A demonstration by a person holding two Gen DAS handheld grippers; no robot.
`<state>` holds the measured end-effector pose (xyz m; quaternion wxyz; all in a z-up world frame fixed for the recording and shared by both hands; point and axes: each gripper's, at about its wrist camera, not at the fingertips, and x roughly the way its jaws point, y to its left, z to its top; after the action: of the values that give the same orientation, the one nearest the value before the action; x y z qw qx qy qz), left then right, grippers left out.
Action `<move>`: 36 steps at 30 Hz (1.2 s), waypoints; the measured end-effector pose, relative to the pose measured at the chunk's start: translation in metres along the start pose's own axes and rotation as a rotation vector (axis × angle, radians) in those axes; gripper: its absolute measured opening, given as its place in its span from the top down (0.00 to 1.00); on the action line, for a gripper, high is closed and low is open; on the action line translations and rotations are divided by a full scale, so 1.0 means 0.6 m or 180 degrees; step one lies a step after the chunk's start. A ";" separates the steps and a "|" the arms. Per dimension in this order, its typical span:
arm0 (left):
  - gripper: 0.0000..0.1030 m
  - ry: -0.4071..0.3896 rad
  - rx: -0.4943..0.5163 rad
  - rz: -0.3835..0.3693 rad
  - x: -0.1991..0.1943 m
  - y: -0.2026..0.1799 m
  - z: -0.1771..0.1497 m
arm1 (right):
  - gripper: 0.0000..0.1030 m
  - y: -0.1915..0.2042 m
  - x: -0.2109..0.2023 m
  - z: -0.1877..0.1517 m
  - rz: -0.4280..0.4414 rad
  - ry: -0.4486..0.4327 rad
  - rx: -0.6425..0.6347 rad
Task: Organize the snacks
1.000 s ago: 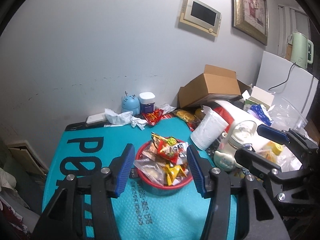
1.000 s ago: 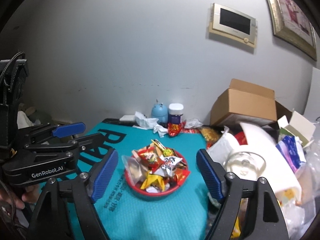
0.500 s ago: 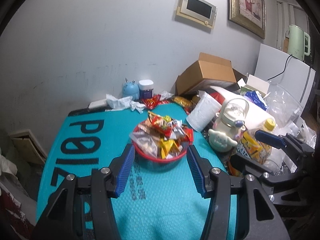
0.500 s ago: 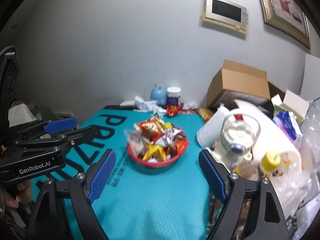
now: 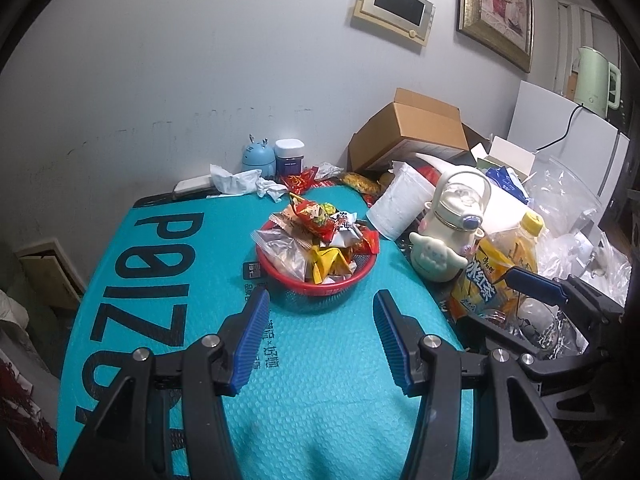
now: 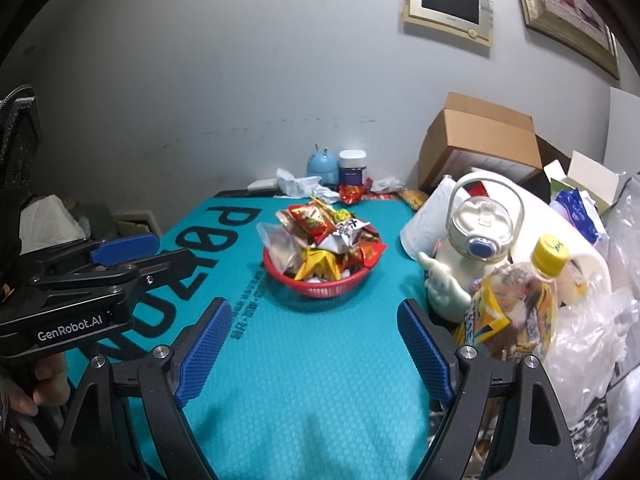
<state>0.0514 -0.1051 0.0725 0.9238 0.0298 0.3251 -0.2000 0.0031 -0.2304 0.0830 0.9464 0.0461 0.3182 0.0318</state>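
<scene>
1. Along the bottom edge of the left wrist view, the left gripper (image 5: 320, 340) shows black arms cut off by the frame and ribbed blue pads (image 5: 250, 344); its jaws stand partly apart with nothing between them, over the teal mat (image 5: 328, 408).
2. At the bottom of the right wrist view, the right gripper (image 6: 314, 350) has its jaws spread wider, also holding nothing; its pads (image 6: 424, 354) have a fine cross-hatched texture.
3. At the left edge of that view, the left gripper's body carries white lettering "GenRobot.AI", and a hand (image 6: 44, 384) grips it from below, mostly cut off.
4. The mat is dimpled like bubble wrap, printed with large black letters, partly hidden; "POIZ" can be read, plus small characters too fine to make out.
5. At the frame centre of both views, just beyond the pads, sits a round red mesh basket (image 5: 320, 286) heaped with crinkled snack packets (image 5: 320, 236) in red, yellow, silver and clear film; their print is unreadable.
6. Right of the basket, a cream bottle (image 6: 476, 240) with a loop handle stands beside a yellow-capped drink bottle (image 6: 516, 304) whose label bears characters I cannot read.
7. Behind them, a white paper roll (image 5: 396, 210) lies tilted among clear plastic bags.
8. Further back, an open cardboard box (image 5: 416, 132), a blue round gadget (image 5: 258, 158) and a white-lidded jar (image 5: 289, 156) sit by the wall.
9. In the upper right, a wall screen (image 5: 394, 8) and a gilt frame (image 5: 496, 8) hang, the frame cut off in the right wrist view.
</scene>
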 end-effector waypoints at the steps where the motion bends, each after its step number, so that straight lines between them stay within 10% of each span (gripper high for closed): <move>1: 0.49 0.0004 -0.0004 0.0002 0.000 0.000 -0.001 | 0.17 0.000 0.001 0.000 0.0001 0.0005 -0.0002; 36: 0.49 0.0103 -0.0046 -0.0071 0.003 0.001 -0.020 | 0.17 -0.001 0.009 -0.007 -0.0001 0.0108 0.0017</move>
<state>0.0458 -0.1028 0.0622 0.9163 0.0227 0.3418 -0.2074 0.0049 -0.2305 0.0760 0.9407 0.0481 0.3343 0.0316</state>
